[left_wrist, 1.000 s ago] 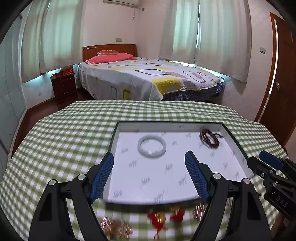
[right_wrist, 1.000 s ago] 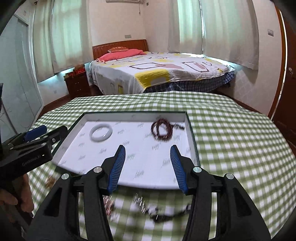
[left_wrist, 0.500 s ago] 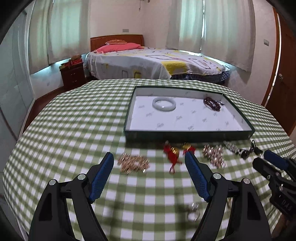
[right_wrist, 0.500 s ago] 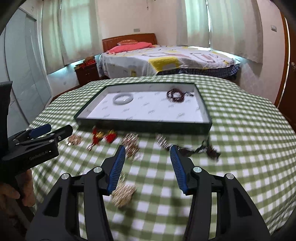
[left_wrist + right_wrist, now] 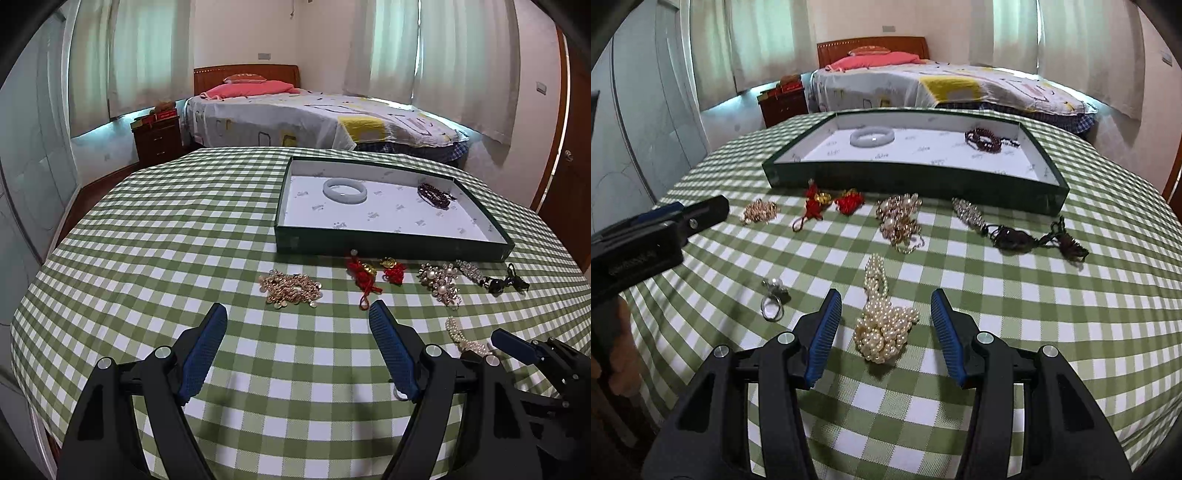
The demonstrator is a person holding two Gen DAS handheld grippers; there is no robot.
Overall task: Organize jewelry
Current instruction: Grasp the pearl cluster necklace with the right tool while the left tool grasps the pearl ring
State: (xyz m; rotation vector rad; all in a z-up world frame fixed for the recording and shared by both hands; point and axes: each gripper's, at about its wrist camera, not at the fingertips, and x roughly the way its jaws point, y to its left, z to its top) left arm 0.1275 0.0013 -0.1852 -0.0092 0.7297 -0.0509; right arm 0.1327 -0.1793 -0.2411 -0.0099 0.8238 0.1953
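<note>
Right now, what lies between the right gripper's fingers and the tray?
In the right wrist view, the pearl necklace sits between the open right gripper fingers. Beyond it lies the gold-and-pearl cluster, then bare checked cloth up to the tray.

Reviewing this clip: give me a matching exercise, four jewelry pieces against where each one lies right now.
Things:
1. white bangle
2. pearl strand
3. silver ring
4. gold chain pile

Places:
A. on the cloth, between the right gripper's open fingers
B. inside the green tray
C. on the cloth, far left of the row before the tray
D. on the cloth, left of the pearls

Pairs: 1-B, 2-A, 3-D, 4-C
</note>
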